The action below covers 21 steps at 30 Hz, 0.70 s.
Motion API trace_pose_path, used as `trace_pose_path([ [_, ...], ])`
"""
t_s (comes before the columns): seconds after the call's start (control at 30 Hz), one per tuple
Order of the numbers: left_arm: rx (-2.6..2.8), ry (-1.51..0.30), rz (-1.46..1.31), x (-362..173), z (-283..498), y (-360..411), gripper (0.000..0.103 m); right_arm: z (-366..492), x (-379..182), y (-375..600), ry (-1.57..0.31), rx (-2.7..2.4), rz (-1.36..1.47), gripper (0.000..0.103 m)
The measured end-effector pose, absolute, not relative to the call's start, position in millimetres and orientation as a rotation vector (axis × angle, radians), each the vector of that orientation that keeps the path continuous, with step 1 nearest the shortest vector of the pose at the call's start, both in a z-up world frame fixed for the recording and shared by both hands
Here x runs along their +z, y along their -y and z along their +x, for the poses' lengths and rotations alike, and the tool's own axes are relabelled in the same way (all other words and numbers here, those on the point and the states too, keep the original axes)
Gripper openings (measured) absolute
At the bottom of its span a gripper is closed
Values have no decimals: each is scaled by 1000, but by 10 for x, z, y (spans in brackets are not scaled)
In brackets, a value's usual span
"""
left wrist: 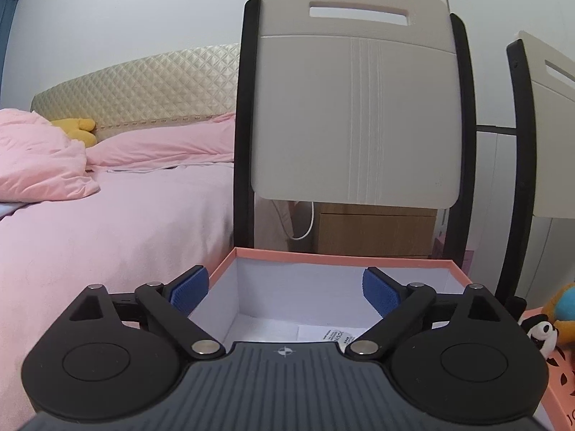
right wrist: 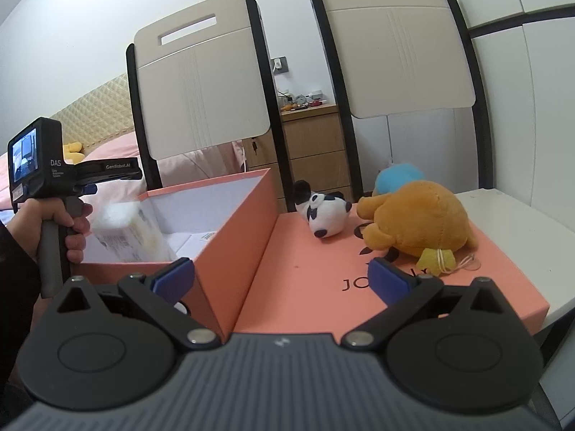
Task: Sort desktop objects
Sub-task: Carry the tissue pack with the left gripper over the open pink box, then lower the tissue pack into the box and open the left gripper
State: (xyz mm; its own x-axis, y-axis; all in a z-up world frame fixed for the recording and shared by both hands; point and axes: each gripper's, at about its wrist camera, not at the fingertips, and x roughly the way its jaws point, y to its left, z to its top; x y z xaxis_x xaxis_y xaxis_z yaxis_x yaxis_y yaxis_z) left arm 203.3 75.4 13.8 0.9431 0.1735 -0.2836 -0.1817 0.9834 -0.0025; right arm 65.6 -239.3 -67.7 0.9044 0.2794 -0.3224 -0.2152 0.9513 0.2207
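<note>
While both grippers gape, left gripper [left wrist: 285, 289] hovers over the pink box [right wrist: 230, 230]. Right gripper [right wrist: 282, 280] faces the panda plush [right wrist: 325, 213] beside that box, on its lid [right wrist: 305, 287].

Left tongs [left wrist: 285, 292] and right tongs [right wrist: 282, 280] both gape wide, empty.

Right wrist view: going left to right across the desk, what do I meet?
Left gripper in the hand → white packet inside the open pink box → panda plush on the box lid → orange plush.
</note>
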Motion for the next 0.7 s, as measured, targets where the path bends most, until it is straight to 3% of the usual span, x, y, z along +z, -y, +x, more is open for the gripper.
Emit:
trace_pose_path([
  [0.7,94,-171,-46,223,866,-650,103,490,-594,2502,-279,223,227,103],
])
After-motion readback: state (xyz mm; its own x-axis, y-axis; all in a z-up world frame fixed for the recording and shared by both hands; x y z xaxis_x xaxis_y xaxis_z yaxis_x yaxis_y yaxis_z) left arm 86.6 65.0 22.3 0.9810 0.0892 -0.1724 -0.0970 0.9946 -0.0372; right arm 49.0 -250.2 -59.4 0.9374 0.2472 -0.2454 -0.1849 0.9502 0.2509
